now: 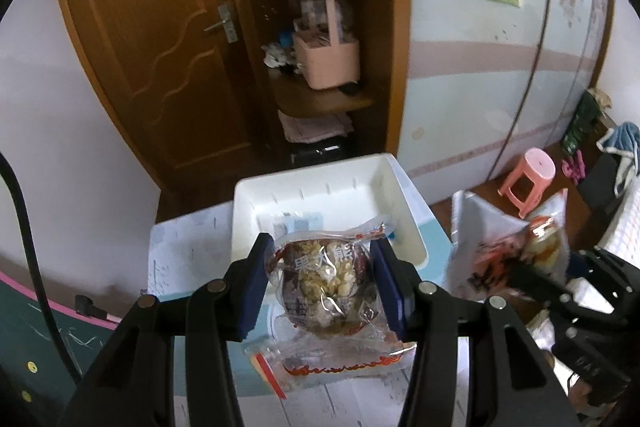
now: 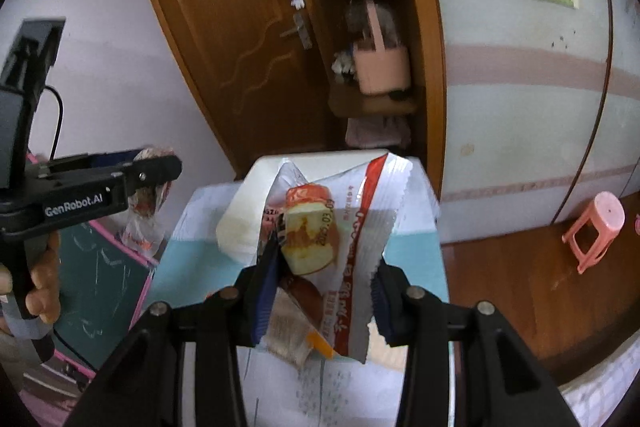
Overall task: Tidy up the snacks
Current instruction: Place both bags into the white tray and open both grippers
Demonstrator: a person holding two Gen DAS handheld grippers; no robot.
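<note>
My left gripper (image 1: 325, 277) is shut on a clear-wrapped brown nut cake snack (image 1: 326, 277), held above the near edge of a white bin (image 1: 404, 195). The bin holds one pale blue packet (image 1: 298, 223). My right gripper (image 2: 324, 287) is shut on a white and red snack packet (image 2: 340, 227), held up over the table in front of the bin (image 2: 260, 171). The right gripper with its packet (image 1: 500, 247) also shows in the left wrist view; the left gripper with its snack (image 2: 148, 183) shows in the right wrist view.
The bin stands on a small table with a white and light blue cover (image 1: 188, 239). Another clear snack packet (image 1: 272, 367) lies on the table under my left gripper. A wooden door (image 1: 160, 47) and corner shelves (image 1: 320, 99) stand behind. A pink stool (image 1: 528, 179) is on the floor at right.
</note>
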